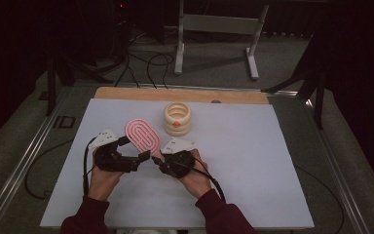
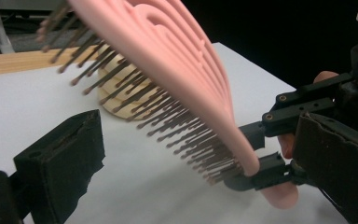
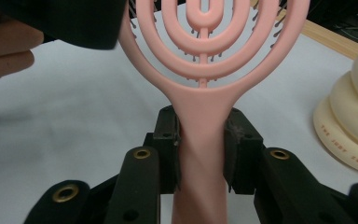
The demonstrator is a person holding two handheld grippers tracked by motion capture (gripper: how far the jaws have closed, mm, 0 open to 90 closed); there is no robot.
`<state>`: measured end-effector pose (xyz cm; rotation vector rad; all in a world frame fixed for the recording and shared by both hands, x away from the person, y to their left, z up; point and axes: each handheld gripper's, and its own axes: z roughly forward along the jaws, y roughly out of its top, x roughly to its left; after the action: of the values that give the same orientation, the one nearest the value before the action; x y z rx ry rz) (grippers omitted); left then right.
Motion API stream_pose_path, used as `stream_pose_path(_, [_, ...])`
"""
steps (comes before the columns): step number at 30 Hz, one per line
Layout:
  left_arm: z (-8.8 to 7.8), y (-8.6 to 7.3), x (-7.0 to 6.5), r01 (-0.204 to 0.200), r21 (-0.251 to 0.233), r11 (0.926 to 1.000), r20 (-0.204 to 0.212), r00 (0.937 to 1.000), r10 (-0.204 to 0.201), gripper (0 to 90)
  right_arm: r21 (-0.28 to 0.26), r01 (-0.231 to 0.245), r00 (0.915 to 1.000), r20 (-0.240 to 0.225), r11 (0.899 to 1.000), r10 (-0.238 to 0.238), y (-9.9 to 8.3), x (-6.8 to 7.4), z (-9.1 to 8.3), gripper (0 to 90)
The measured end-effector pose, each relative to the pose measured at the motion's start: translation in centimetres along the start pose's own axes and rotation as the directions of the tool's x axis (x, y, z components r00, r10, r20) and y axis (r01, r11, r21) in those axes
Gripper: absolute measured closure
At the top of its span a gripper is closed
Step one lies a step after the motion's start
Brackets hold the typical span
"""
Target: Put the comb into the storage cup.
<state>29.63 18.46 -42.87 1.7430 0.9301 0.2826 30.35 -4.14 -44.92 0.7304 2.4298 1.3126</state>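
A pink hairbrush [image 1: 142,136] with a ringed openwork back and dark bristles is held above the white table. My right gripper [image 3: 202,149] is shut on its handle, and the pads press both sides of the pink stem [image 3: 200,135]. In the high view the right gripper [image 1: 157,159] points left from the person's right hand. My left gripper [image 1: 135,148] stands open just left of the brush. Its two black jaws reach to either side of the bristled head [image 2: 182,88] without touching it.
A cream stack of rings [image 1: 177,118] with an orange spot stands beyond the brush; the same rings [image 3: 354,121] lie close on the right in the right gripper view. The white sheet [image 1: 253,161] ends at a wooden strip [image 1: 185,94] on the far side.
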Motion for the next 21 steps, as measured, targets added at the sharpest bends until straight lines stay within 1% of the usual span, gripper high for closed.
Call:
stream_pose_path(6, [0.2, 0.0, -0.1, 0.023, 0.011, 0.9997, 0.019, 0.9995, -0.023, 5.5, -0.008, -0.003, 1.0, -0.007, 1.0, 0.003, 0.2, 0.4, 0.3, 69.9])
stream_pose_path(8, [0.3, -0.1, -0.2, 0.03, 0.012, 0.9995, 0.02, 0.9993, -0.03, 6.5, -0.008, -0.001, 1.0, -0.009, 1.0, 0.0, 0.2, 0.5, 0.3, 69.9])
stream_pose_path(11, [0.4, 0.0, -0.3, 0.045, 0.007, 0.999, 0.003, 0.999, -0.045, 12.8, -0.008, 0.004, 0.9999, -0.016, 1.0, -0.005, 0.3, 0.7, 0.4, 69.9])
stream_pose_path(12, [0.4, 0.0, -0.4, 0.051, 0.003, 0.9987, 0.0, 0.9987, -0.051, 14.9, -0.011, -0.001, 0.9999, -0.016, 1.0, 0.001, 0.3, 0.8, 0.5, 69.9])
stream_pose_path(14, [0.4, -0.1, -0.3, 0.065, -0.002, 0.9979, -0.002, 0.9979, -0.065, 17.0, -0.009, 0.004, 0.9998, -0.019, 1.0, -0.004, 0.3, 0.9, 0.5, 69.9])
stream_pose_path(15, [0.4, -0.1, -0.3, 0.065, -0.002, 0.9979, -0.002, 0.9979, -0.065, 18.5, -0.009, 0.004, 0.9998, -0.019, 1.0, -0.004, 0.3, 0.9, 0.5, 69.9])
stream_pose_path(16, [0.4, -0.1, -0.3, 0.075, -0.005, 0.9971, -0.009, 0.9971, -0.075, 18.5, -0.01, 0.007, 0.9998, -0.019, 1.0, -0.007, 0.3, 1.0, 0.6, 69.9])
stream_pose_path(18, [0.4, -0.1, -0.3, 0.086, -0.007, 0.9963, -0.01, 0.9962, -0.086, 21.5, -0.011, 0.006, 0.9997, -0.024, 1.0, -0.006, 0.3, 1.2, 0.7, 69.9])
stream_pose_path(20, [0.5, -0.2, -0.3, 0.091, -0.003, 0.9958, -0.021, 0.9956, -0.091, 24.4, -0.011, 0.006, 0.9996, -0.029, 1.0, -0.006, 0.3, 1.4, 0.8, 69.9])
stream_pose_path(21, [0.6, -0.3, -0.2, 0.096, -0.003, 0.9954, -0.019, 0.9952, -0.096, 26.5, -0.01, 0.011, 0.9994, -0.031, 1.0, -0.012, 0.4, 1.4, 0.8, 69.9])
